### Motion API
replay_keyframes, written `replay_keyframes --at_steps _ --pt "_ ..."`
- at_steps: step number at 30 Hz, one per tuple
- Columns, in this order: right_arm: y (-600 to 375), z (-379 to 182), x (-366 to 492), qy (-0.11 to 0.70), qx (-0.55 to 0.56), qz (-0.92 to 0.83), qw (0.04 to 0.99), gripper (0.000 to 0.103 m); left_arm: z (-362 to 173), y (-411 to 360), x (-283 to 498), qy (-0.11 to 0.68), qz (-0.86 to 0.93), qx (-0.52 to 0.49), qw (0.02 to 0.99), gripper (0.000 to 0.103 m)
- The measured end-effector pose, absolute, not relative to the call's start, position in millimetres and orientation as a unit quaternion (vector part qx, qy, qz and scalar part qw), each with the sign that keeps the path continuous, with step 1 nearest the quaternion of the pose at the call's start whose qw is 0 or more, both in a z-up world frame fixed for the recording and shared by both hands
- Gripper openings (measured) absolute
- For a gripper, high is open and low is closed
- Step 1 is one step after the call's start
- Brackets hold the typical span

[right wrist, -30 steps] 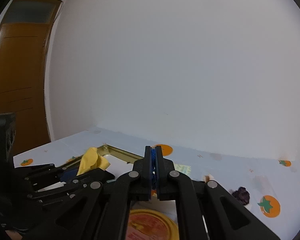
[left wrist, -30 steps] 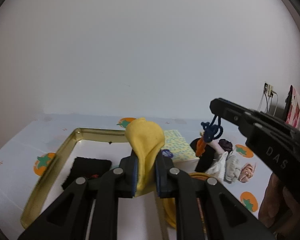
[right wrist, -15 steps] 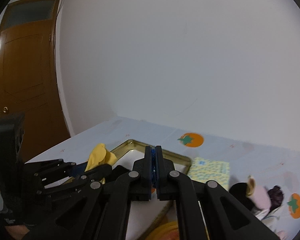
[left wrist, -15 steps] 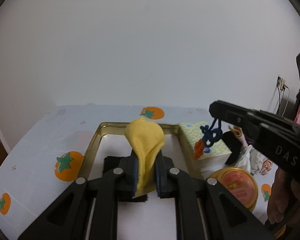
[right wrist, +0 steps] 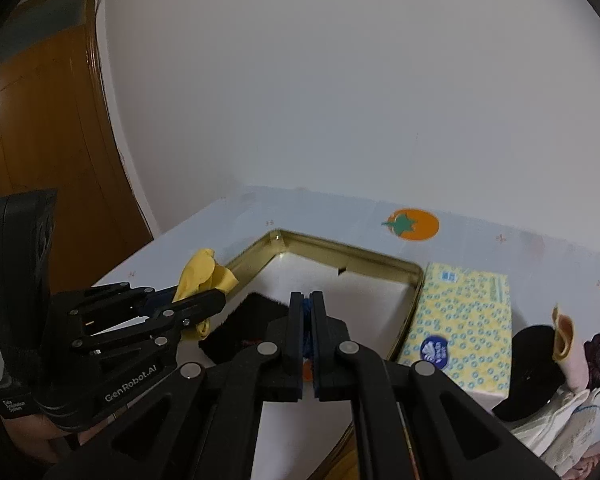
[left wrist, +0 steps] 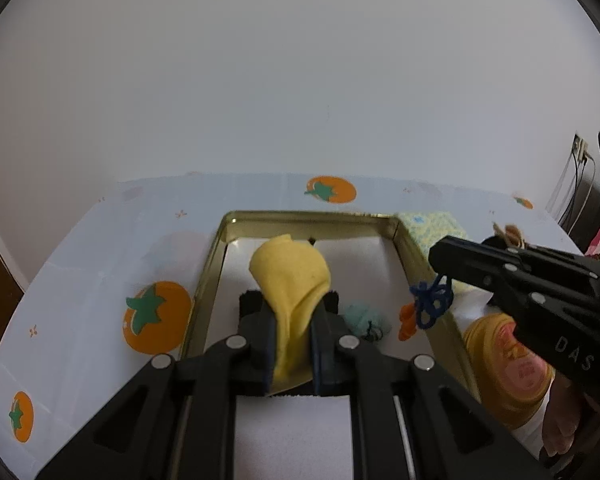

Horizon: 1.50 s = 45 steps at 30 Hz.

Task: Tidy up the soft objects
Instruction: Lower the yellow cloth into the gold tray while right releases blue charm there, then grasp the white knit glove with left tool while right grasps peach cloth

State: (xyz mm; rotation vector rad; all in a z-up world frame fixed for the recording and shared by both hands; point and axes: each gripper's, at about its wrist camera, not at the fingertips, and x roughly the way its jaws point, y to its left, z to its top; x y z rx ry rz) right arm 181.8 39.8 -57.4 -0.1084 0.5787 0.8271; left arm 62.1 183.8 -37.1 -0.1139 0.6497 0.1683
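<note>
My left gripper (left wrist: 293, 320) is shut on a yellow soft cloth (left wrist: 290, 276) and holds it above the gold tin tray (left wrist: 212, 264). The cloth (right wrist: 204, 274) and left gripper (right wrist: 216, 300) also show in the right wrist view. My right gripper (right wrist: 308, 308) is shut on a blue knotted cord (left wrist: 430, 306) with an orange piece (left wrist: 407, 320) hanging from it, over the tray's right rim. It shows in the left wrist view too (left wrist: 436, 254). In the tray lie a black cloth (right wrist: 246, 330) and a teal soft item (left wrist: 364, 316).
A yellow patterned tissue pack (right wrist: 464, 320) lies right of the tray (right wrist: 340, 250). A round yellow tin lid (left wrist: 508, 372) lies near the front right. A pile of soft items, black, pink and white (right wrist: 556, 364), sits at the far right. A wooden door (right wrist: 32, 152) stands left.
Both grippers have tilted down and moved in over the tray, which now looks closer. The cord and the yellow cloth stay held. A teal item in the tray has come into view.
</note>
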Motion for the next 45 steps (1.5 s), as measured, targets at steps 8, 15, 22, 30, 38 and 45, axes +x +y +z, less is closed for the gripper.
replay_keyframes --at_steps 8,15,22,30,38,45 --pt "53.0 -70.7 184.4 0.307 -0.061 0.396 0.863 0.004 -43.3 183.9 63.7 0.331 0.104 -0.051 0.936 0.018" --pt "48.8 -77.8 187.4 0.319 -0.054 0.389 0.863 0.053 -39.0 184.1 51.7 0.316 0.129 -0.042 0.939 0.070" --pt "17.5 -69.1 179.3 0.297 -0.029 0.377 0.877 0.062 -32.6 177.9 41.2 0.302 0.127 -0.060 0.943 0.076" --pt "-54.0 -61.9 165.9 0.261 -0.024 0.349 0.900 0.062 -24.6 123.8 36.9 0.278 0.084 -0.042 0.956 0.092" --pt "-163.6 -76.5 179.1 0.263 -0.018 0.237 0.935 0.062 -21.9 54.2 51.5 0.281 0.023 -0.011 0.959 0.093" --pt "-226.0 -98.9 201.2 0.311 0.020 0.166 0.935 0.062 -23.3 -15.5 65.5 0.284 -0.026 0.029 0.958 0.097"
